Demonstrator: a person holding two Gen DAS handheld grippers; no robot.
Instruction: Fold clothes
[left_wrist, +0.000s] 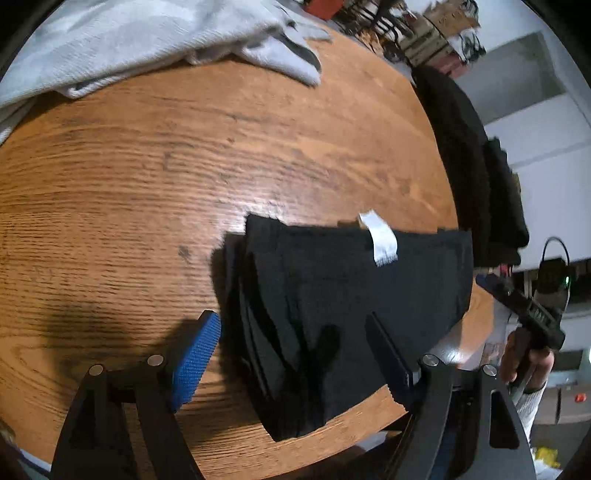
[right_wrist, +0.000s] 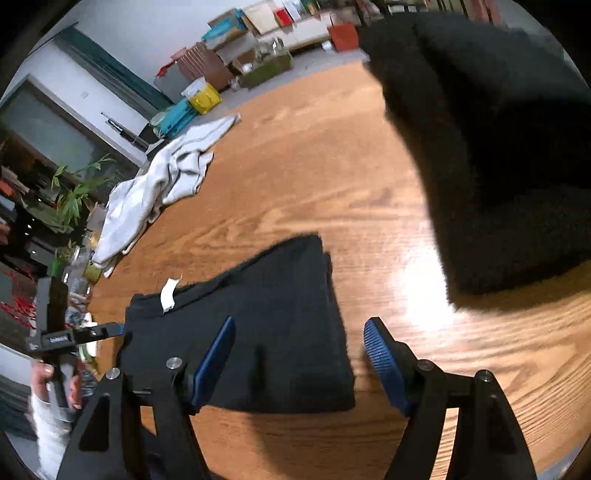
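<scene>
My left gripper (left_wrist: 295, 354) stands wide open over the near end of the folded black garment (left_wrist: 354, 295), pads clear of the cloth, nothing held. My right gripper (right_wrist: 299, 354) is just as wide, one finger above the garment (right_wrist: 266, 332), the other over bare wood, empty too. The garment lies flat in several layers at the near edge of the wooden table (left_wrist: 184, 166), a white label (left_wrist: 380, 238) sticking out on its far side. It looks soft, light and limp, so I judge it should be pinched through all layers at a folded edge or corner, or the stack will slide apart. A crumpled grey garment (right_wrist: 162, 184) waits at the table's far edge, and a dark pile (right_wrist: 498, 147) at the right-hand edge.
</scene>
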